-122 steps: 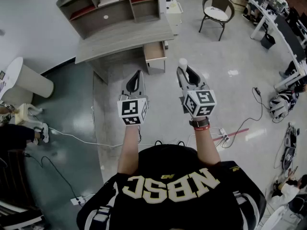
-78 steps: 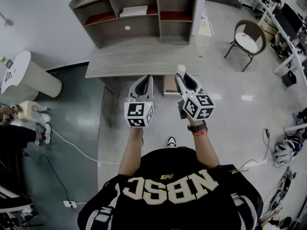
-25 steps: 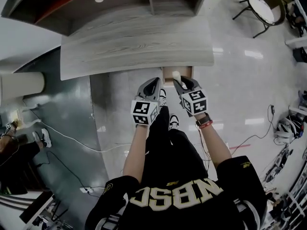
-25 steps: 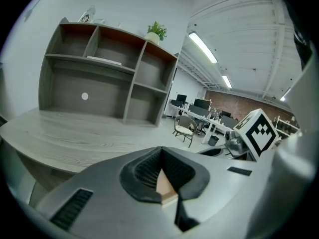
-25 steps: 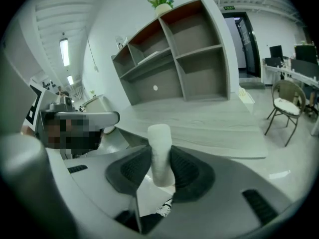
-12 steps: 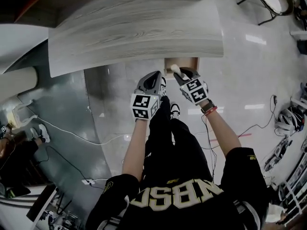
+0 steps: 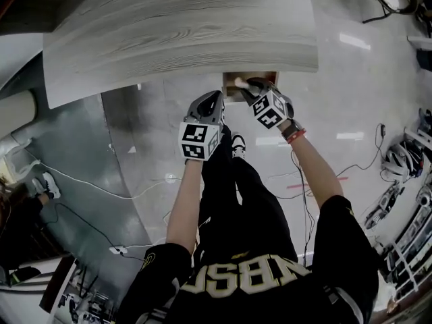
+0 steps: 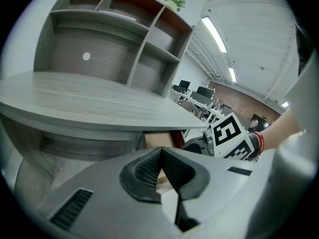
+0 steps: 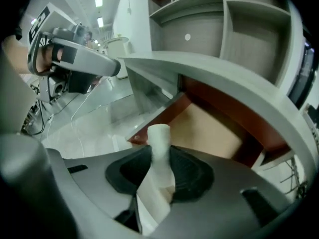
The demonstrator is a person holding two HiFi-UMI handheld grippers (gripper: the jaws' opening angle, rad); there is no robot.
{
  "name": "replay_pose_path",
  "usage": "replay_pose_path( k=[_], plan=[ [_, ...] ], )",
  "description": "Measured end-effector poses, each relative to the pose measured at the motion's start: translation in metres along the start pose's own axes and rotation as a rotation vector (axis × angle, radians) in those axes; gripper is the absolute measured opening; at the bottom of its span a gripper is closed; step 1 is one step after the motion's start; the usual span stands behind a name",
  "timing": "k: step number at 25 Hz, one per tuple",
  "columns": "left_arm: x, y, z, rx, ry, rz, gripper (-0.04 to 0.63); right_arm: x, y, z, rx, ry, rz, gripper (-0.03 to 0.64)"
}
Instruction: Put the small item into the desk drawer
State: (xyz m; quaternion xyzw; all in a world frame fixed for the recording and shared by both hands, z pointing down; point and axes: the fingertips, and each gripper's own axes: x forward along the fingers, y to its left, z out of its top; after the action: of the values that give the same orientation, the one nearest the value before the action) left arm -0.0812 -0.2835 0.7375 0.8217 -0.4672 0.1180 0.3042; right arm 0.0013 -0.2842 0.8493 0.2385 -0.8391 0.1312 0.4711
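The small item [image 9: 159,146] is a white, narrow-necked piece that sticks up between the pads of my right gripper [image 9: 160,166], which is shut on it. In the head view, my right gripper [image 7: 247,86] holds the item [image 7: 237,82] at the front edge of the open desk drawer [image 7: 260,77]. The drawer [image 9: 209,126] has red-brown walls and a bare tan bottom, and it lies just ahead of the jaws. My left gripper [image 7: 212,100] hangs to the left of the drawer, shut and holding nothing [image 8: 160,156].
The grey wood desk top [image 7: 182,25] overhangs the drawer, with a shelf unit [image 8: 114,49] on it. Below me are the person's legs and shoes [image 7: 237,144]. Cables [image 7: 88,187] run over the glossy floor, and a white pedestal [image 7: 17,110] stands at the left.
The person has walked up to the desk. Both grippers have moved forward, and the right one has carried the white item to the open drawer's front edge.
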Motion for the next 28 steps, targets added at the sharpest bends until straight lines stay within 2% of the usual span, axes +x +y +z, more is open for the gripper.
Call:
replay_pose_path(
  k=[5, 12, 22, 28],
  plan=[
    [0.005, 0.002, -0.014, -0.027, 0.004, 0.015, 0.014, 0.021, -0.001, -0.018, -0.069, 0.054, 0.008, 0.129],
    [-0.002, 0.004, -0.028, -0.054, 0.008, 0.027, 0.014, 0.045, -0.001, -0.039, 0.0, 0.132, 0.007, 0.121],
    [-0.013, 0.002, -0.032, -0.07, 0.01, 0.053, 0.014, 0.054, -0.004, -0.039, 0.025, 0.156, 0.023, 0.136],
    [-0.027, -0.006, -0.024, -0.06, 0.004, 0.079, 0.014, 0.026, -0.01, -0.031, 0.039, 0.125, -0.02, 0.153]
  ],
)
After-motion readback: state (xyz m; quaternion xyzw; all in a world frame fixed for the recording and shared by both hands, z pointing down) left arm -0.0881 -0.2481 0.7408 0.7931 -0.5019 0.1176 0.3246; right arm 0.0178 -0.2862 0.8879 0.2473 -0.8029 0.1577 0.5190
